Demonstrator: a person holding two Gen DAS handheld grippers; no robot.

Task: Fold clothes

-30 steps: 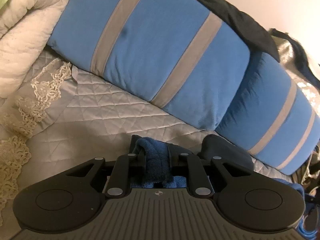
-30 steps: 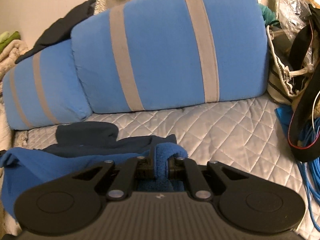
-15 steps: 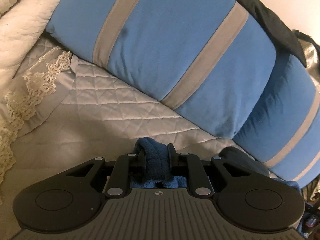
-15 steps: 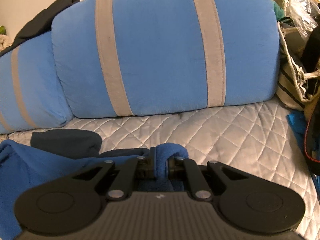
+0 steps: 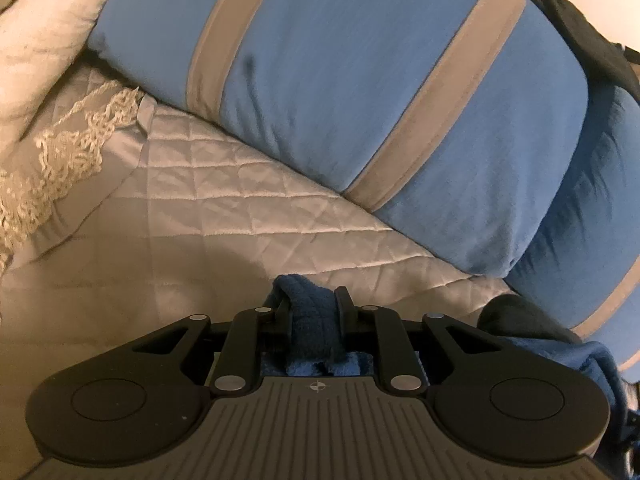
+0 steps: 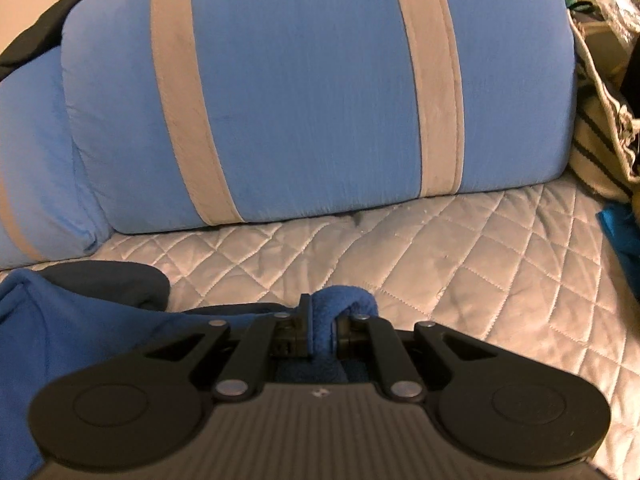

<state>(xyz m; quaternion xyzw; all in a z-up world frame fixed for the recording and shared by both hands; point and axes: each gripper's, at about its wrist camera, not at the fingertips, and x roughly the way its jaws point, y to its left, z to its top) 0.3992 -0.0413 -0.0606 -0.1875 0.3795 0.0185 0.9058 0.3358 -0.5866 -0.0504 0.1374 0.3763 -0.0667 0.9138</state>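
Note:
A blue fleece garment (image 6: 68, 332) with a dark grey lining (image 6: 116, 280) hangs between both grippers, low over the quilted bedspread (image 6: 460, 248). My right gripper (image 6: 324, 320) is shut on a bunched fold of its blue edge. In the left wrist view my left gripper (image 5: 312, 308) is shut on another thick fold of the same blue fleece garment (image 5: 310, 320); more of it trails off at the lower right, with a dark grey part (image 5: 516, 316) behind. Most of the garment is hidden below the gripper bodies.
Two blue pillows with grey stripes (image 5: 360, 80) (image 6: 312, 92) lean along the back of the bed. A cream quilt with lace trim (image 5: 60, 152) lies to the left. A striped bag (image 6: 600, 132) and a blue item (image 6: 620, 236) crowd the right edge. A dark cloth (image 5: 580, 20) drapes over the pillows.
Both grippers have sunk towards the bedspread and moved closer to the pillows, which now fill more of each view. Each keeps its grip on the blue fleece.

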